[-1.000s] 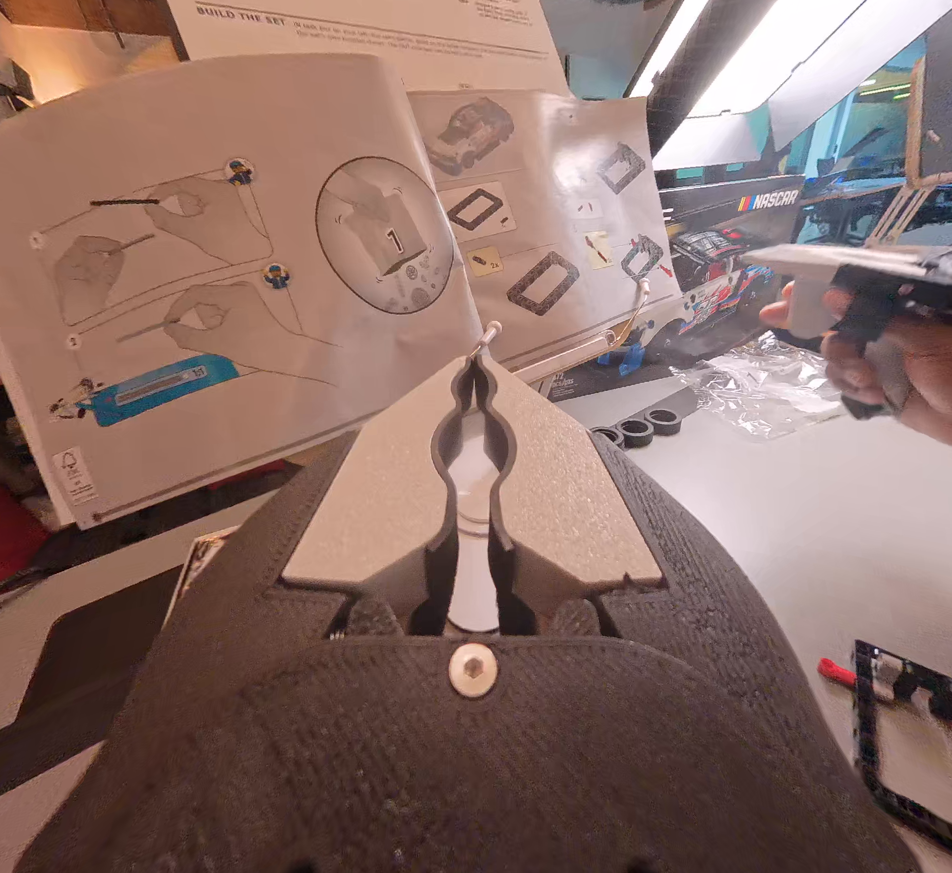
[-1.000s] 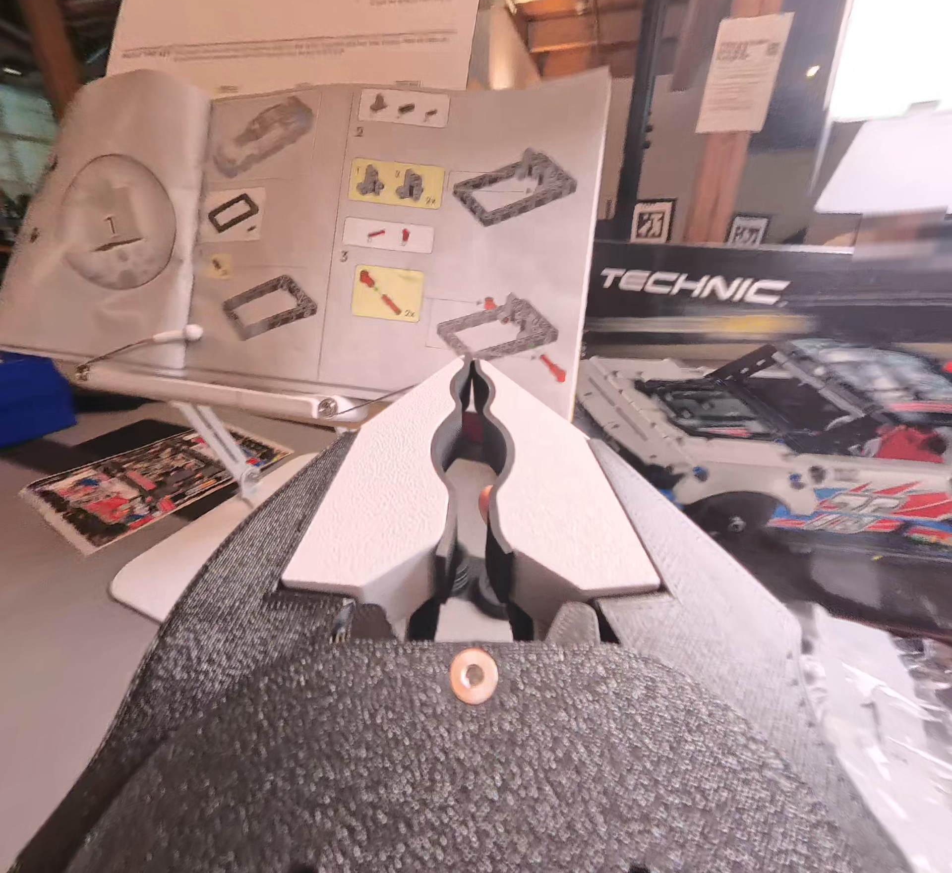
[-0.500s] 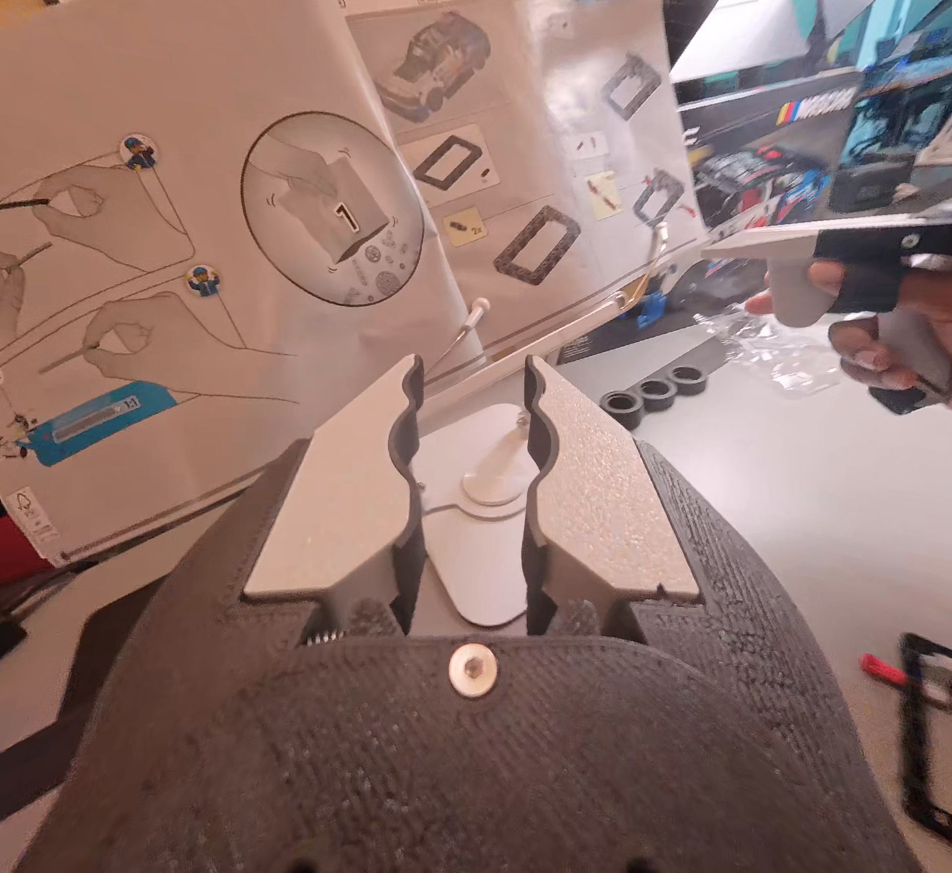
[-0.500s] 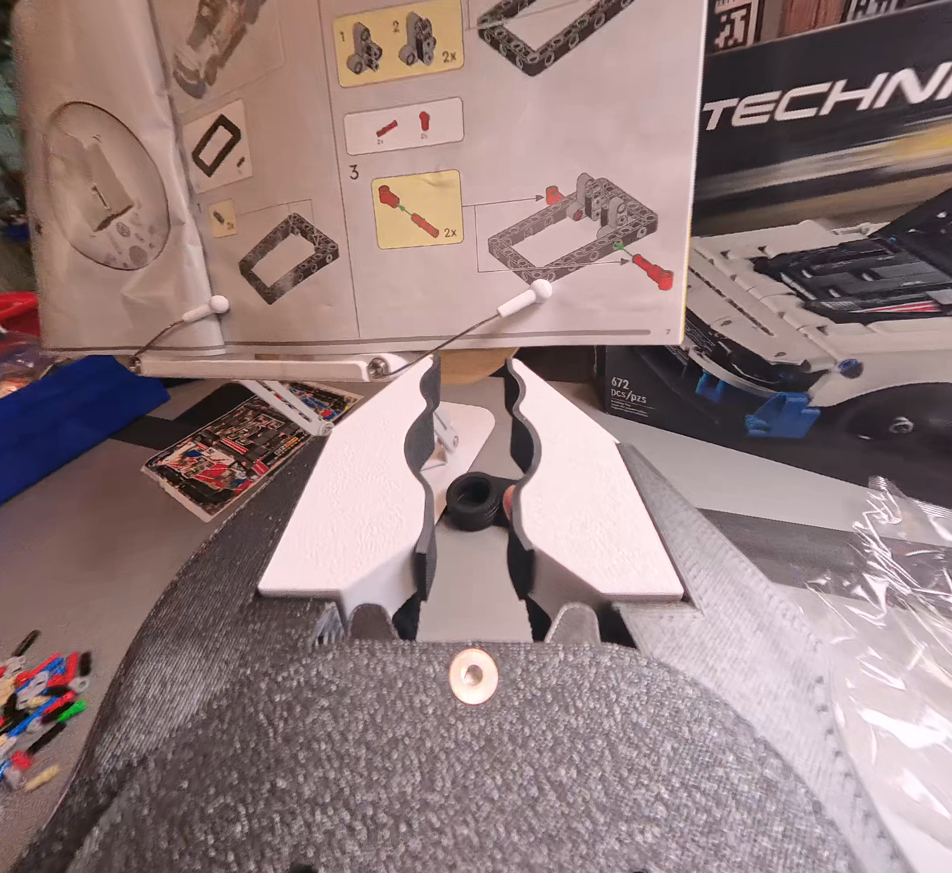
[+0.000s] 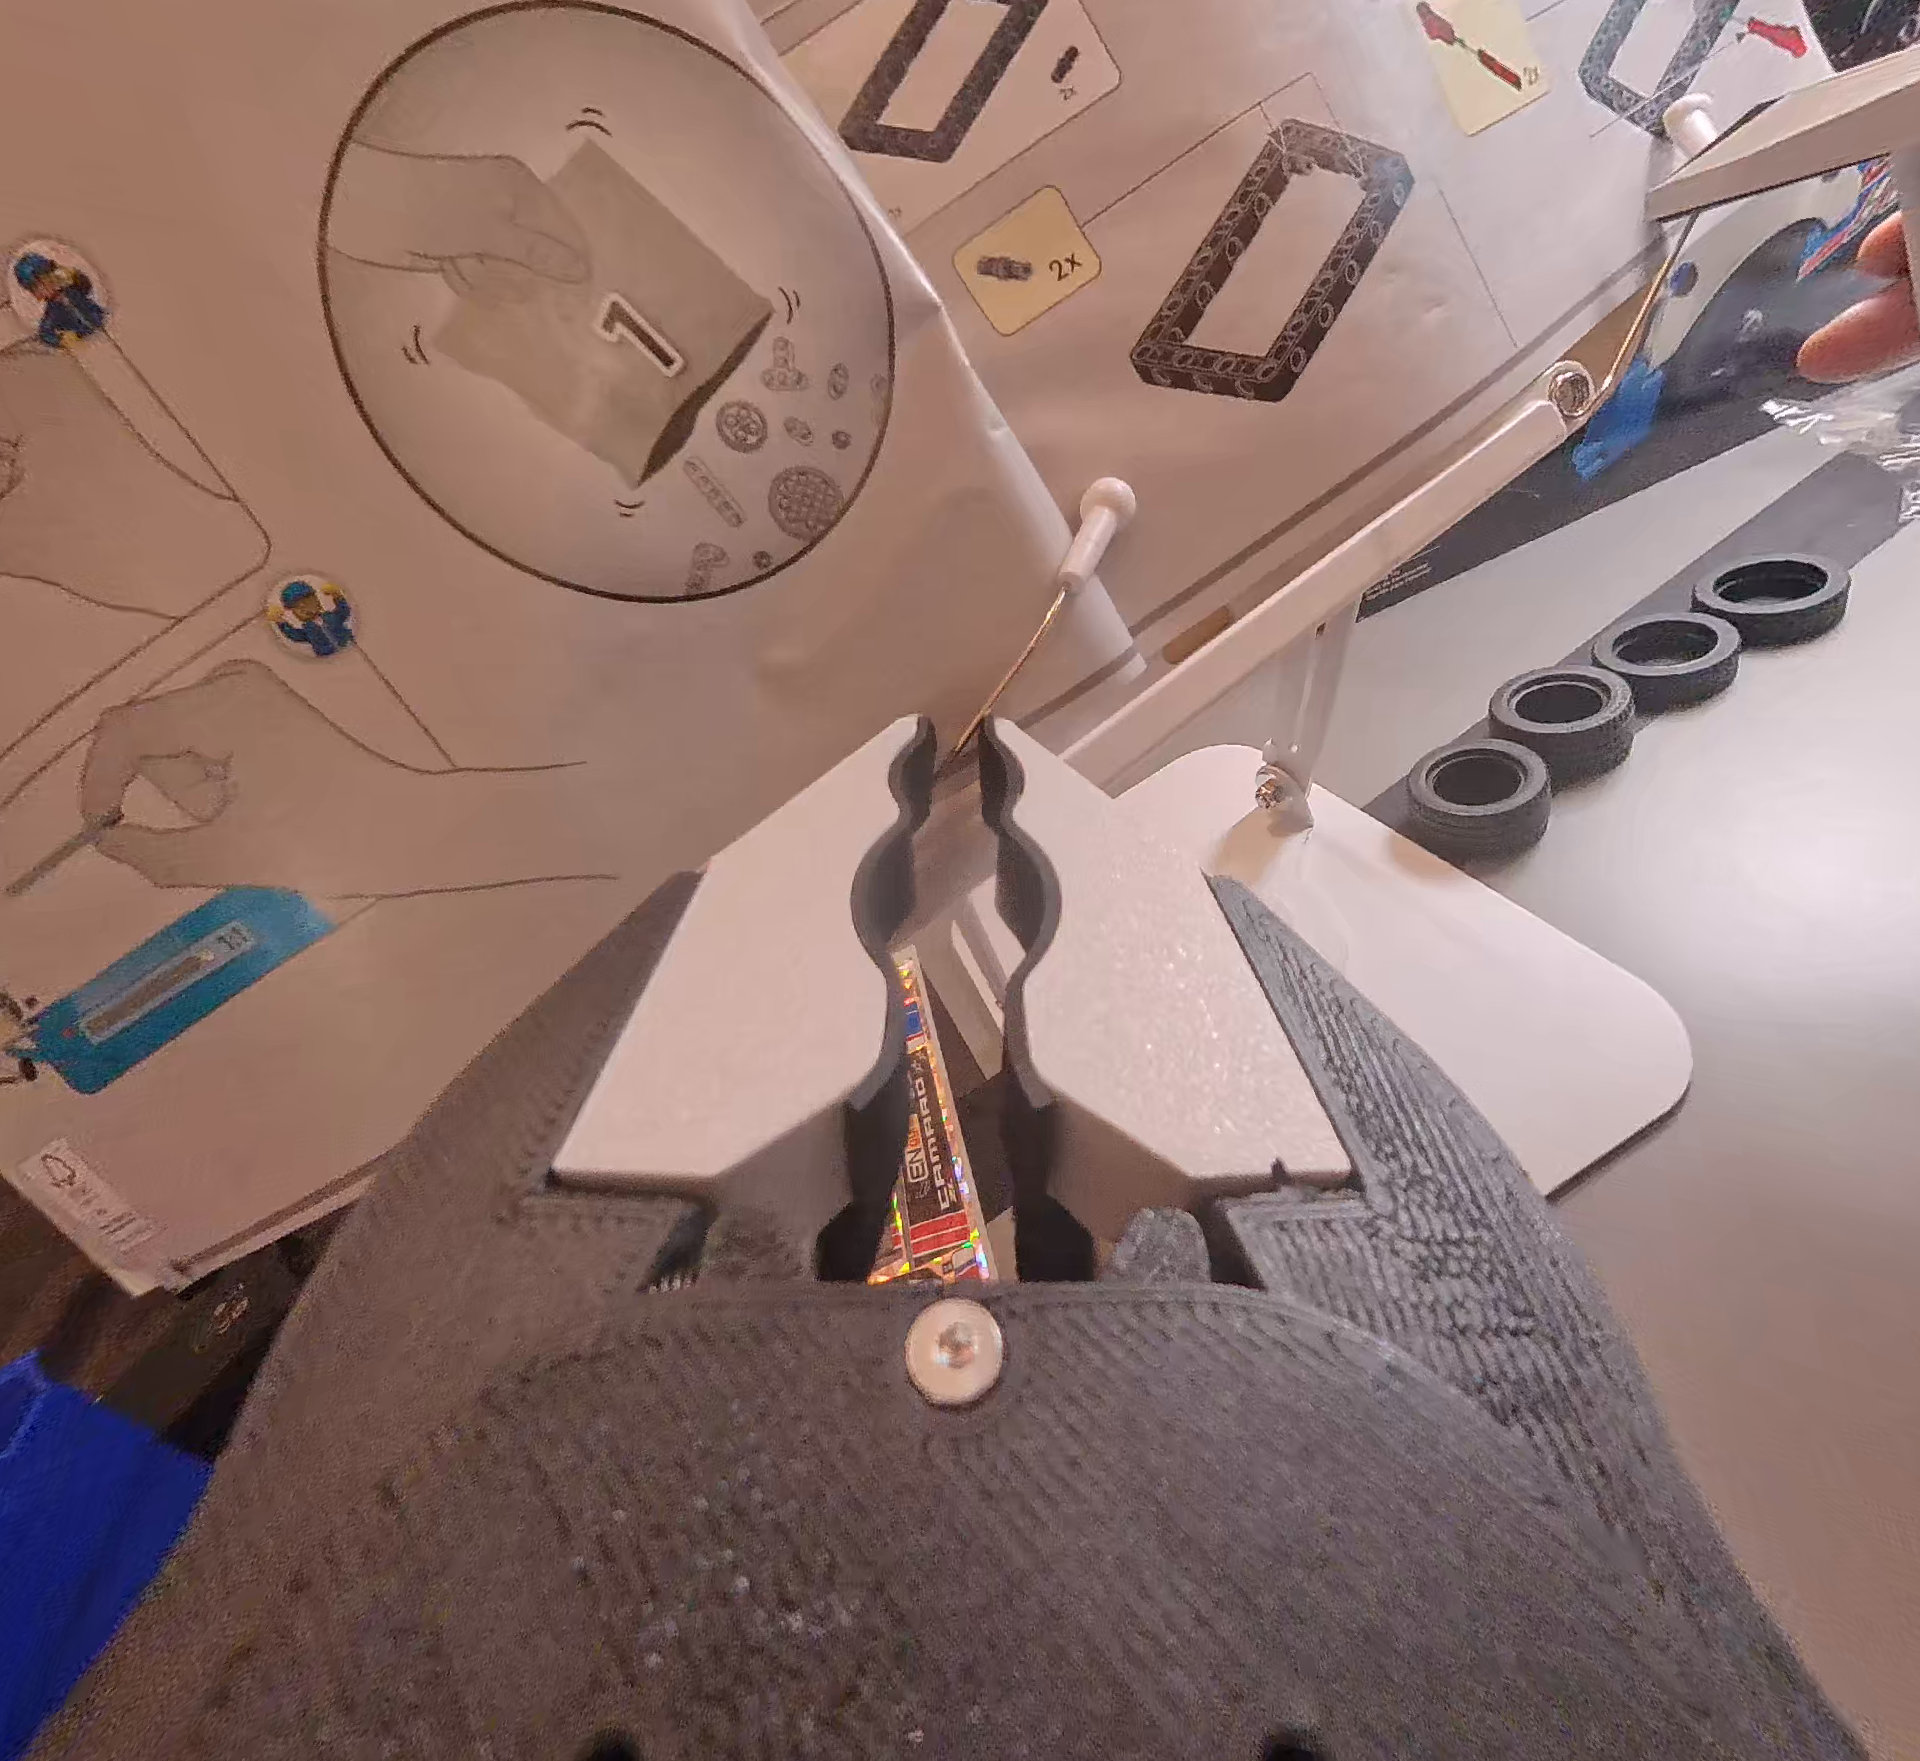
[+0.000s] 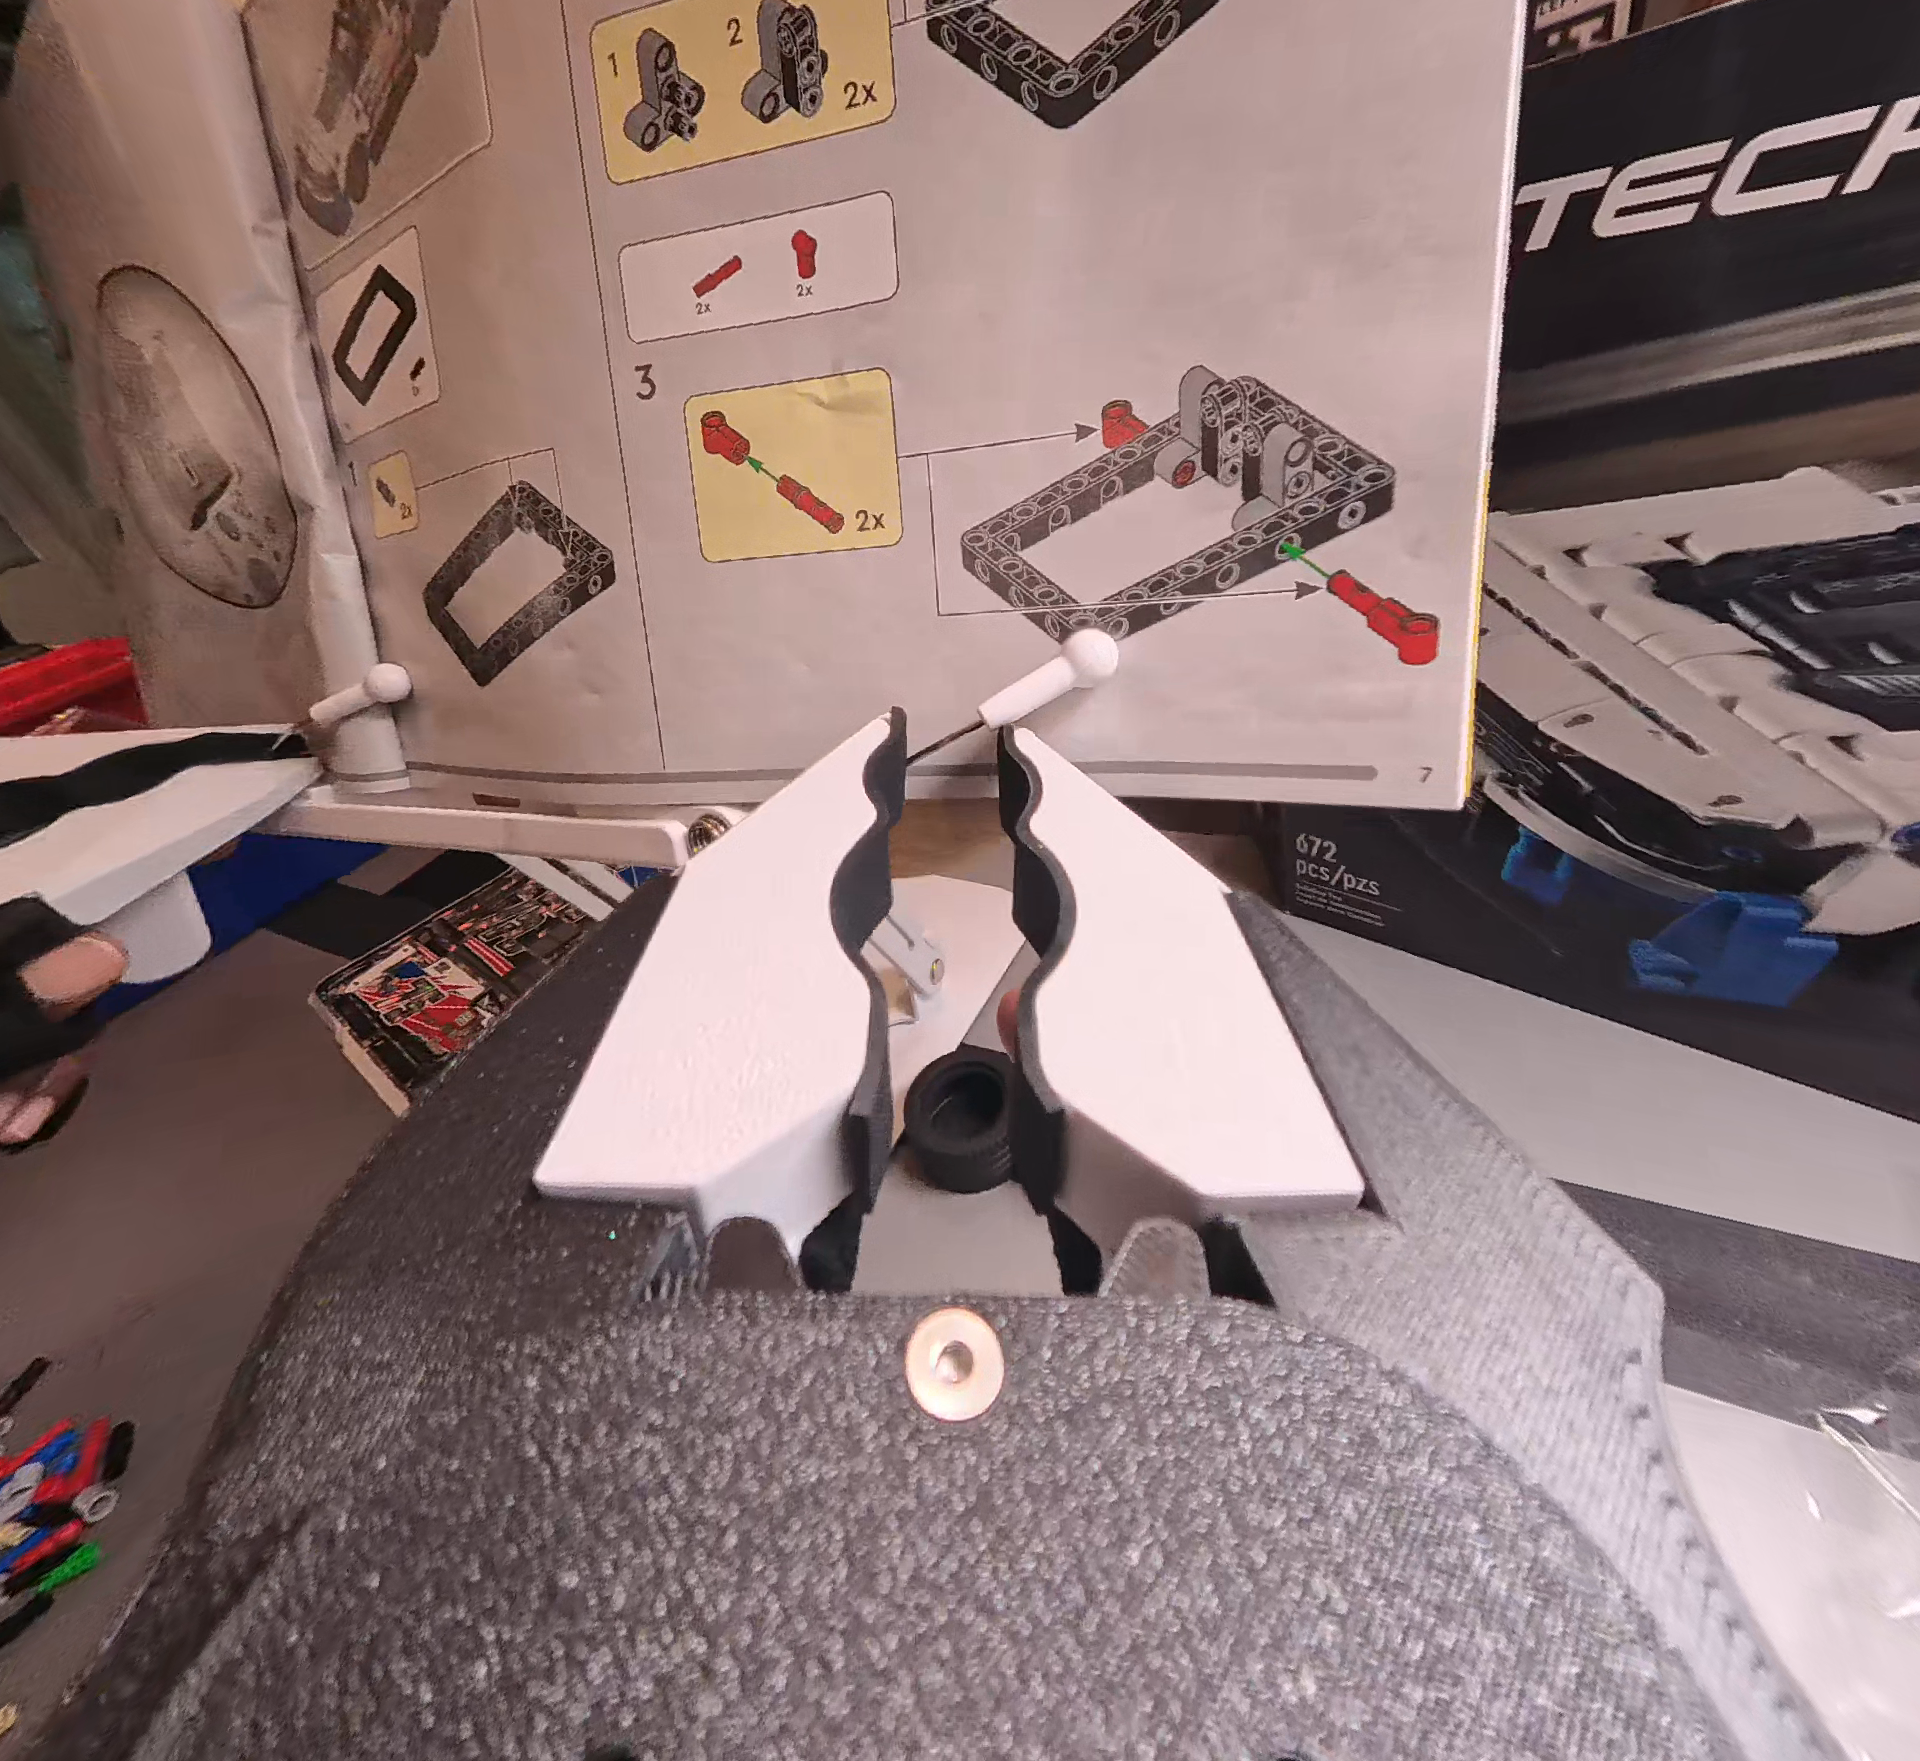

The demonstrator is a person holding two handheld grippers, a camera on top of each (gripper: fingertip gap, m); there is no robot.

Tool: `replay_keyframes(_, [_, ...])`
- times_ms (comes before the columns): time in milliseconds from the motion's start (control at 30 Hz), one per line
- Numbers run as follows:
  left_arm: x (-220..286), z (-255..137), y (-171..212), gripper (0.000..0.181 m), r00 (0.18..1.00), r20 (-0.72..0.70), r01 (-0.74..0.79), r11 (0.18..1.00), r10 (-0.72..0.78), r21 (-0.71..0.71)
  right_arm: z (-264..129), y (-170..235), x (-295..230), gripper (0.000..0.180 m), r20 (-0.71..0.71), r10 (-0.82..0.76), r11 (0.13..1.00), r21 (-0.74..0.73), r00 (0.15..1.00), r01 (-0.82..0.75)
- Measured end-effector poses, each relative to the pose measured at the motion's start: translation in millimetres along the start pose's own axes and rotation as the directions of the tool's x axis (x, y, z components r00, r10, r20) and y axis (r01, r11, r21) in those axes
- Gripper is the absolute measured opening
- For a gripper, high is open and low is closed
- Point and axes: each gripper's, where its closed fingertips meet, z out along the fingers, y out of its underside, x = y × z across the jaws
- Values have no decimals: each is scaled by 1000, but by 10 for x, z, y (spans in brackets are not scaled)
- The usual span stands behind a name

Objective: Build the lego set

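The open instruction booklet point(image 5: 1195, 101) stands on a white book stand point(image 5: 1455, 984); it also shows in the right wrist view point(image 6: 1039, 309). My left gripper point(image 5: 956, 740) is at the stand's lower edge, its jaws a narrow gap apart around the wire of the left page holder point(image 5: 1096, 527). My right gripper point(image 6: 951, 735) is open, and the wire of the right page holder point(image 6: 1049, 672) runs between its tips. Each gripper shows in the other's view: the left point(image 6: 135, 776), the right point(image 5: 1787, 142). Neither holds a Lego piece.
Several black tyres point(image 5: 1481, 797) lie in a row right of the stand; one point(image 6: 961, 1129) shows between my right fingers. A sticker sheet point(image 6: 457, 984) lies under the stand. The set's box point(image 6: 1714, 568) stands behind. Loose pieces point(image 6: 52, 1514) lie at the left, and a plastic bag point(image 6: 1870, 1462) at the right. My hands' fingertips stand some 20 cm from each other.
Both grippers, shut a second ago, have opened and moved in close to the stand's page holders. The left has narrowed again since half a second ago.
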Motion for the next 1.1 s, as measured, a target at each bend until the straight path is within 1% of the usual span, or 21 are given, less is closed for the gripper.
replay_keyframes(167, [-2,-27,6,7,997,-18,71,997,-71,10,-22,26,7,15,-12,19,1000,9,1000,-19])
replay_keyframes(333, [-19,-68,8,6,994,2,108,994,-109,24,-48,77,24,16,-17,47,999,11,999,-47])
replay_keyframes(433, [-41,-101,4,5,982,-1,187,980,-188,62,-51,80,23,15,-13,56,998,13,998,-56])
replay_keyframes(567, [-54,-132,6,6,928,-36,372,921,-371,118,-59,93,25,16,0,76,997,11,997,-76])
replay_keyframes(633, [-58,-145,8,5,899,-52,438,890,-435,127,-66,109,30,16,7,80,997,7,997,-80])
replay_keyframes(767, [-78,-179,17,3,807,-114,590,797,-579,129,-72,129,32,17,14,102,995,8,995,-102])
replay_keyframes(800, [-115,-203,21,0,816,-94,578,805,-570,136,-75,138,37,17,19,123,992,6,992,-123])
replay_keyframes(833, [-186,-242,19,0,851,-45,523,838,-523,158,-76,150,44,17,26,146,989,-1,989,-146])
replay_keyframes(867, [-214,-279,-17,0,898,-19,437,883,-441,173,-78,158,41,17,36,166,986,-7,985,-166])
replay_keyframes(900, [-158,-291,-77,3,938,-44,347,922,-345,170,-81,149,38,16,43,177,984,-5,983,-177])
replay_keyframes(933, [-68,-285,-126,16,961,-87,273,950,-262,152,-80,144,34,16,41,173,985,-4,984,-173])
replay_keyframes(967, [4,-268,-151,25,971,-121,220,967,-205,126,-76,139,33,17,35,165,986,-3,986,-165])
replay_keyframes(1033, [66,-220,-184,26,982,-140,139,987,-127,84,-71,129,31,17,31,164,986,-5,986,-164])
replay_keyframes(1100, [99,-128,-151,27,991,-130,19,1000,-16,20,-76,132,29,17,37,167,986,-14,985,-167])
